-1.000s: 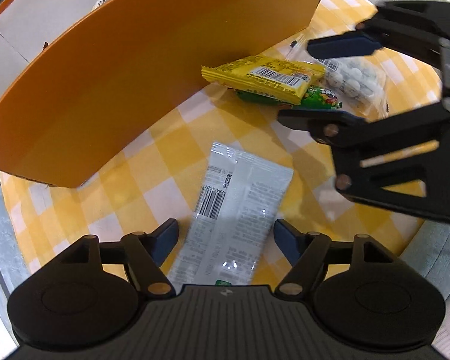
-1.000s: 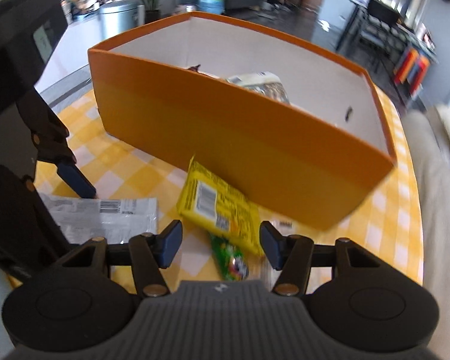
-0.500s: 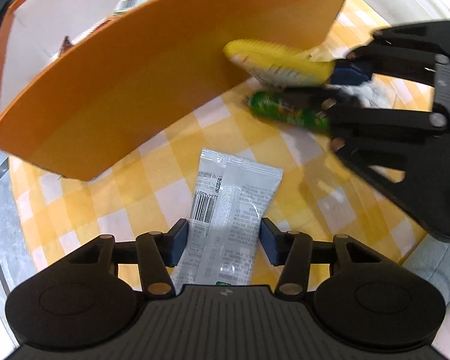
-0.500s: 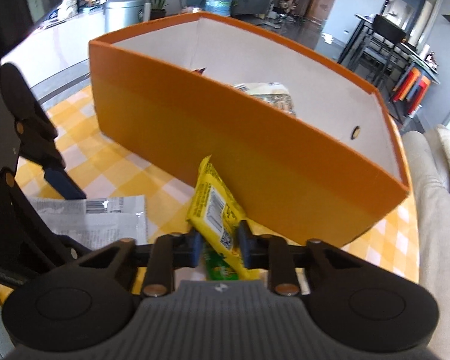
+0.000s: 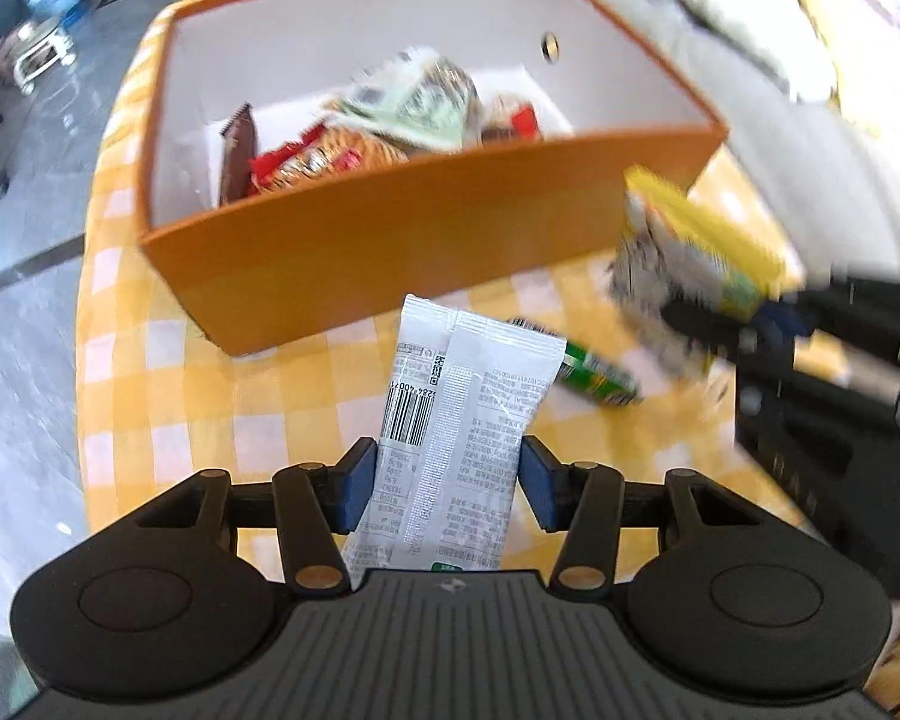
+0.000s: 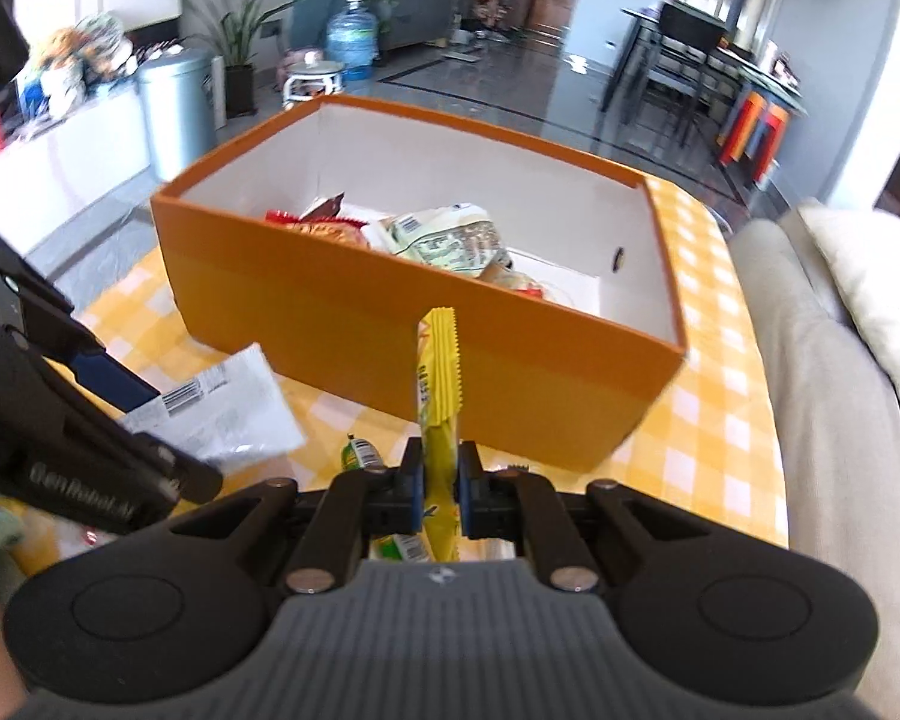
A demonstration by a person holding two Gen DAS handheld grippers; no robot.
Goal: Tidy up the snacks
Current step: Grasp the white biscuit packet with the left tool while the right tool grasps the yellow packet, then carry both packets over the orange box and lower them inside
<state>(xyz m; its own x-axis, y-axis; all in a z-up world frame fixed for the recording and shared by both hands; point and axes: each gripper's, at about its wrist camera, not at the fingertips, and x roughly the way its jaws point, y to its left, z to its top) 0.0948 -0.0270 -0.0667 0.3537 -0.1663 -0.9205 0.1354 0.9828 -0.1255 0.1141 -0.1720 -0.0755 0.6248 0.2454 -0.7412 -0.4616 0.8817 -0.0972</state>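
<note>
My left gripper [image 5: 444, 483] pinches one white plastic snack packet [image 5: 456, 420] between its two blue pads, lifted above the yellow checked tablecloth [image 5: 168, 396]. One green snack packet [image 5: 597, 372] lies on the cloth. One big orange cardboard box [image 6: 390, 324] sits behind, with several snacks inside. My right gripper [image 6: 440, 492] squeezes one yellow snack packet [image 6: 438, 384], standing up on edge before the box.

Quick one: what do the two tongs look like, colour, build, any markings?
Both tongs, left and right, are matte black plastic: ribbed housing with a small logo, round side discs, linkage arms with metal pins, blue pads. White lettering runs along the left one's side.
</note>
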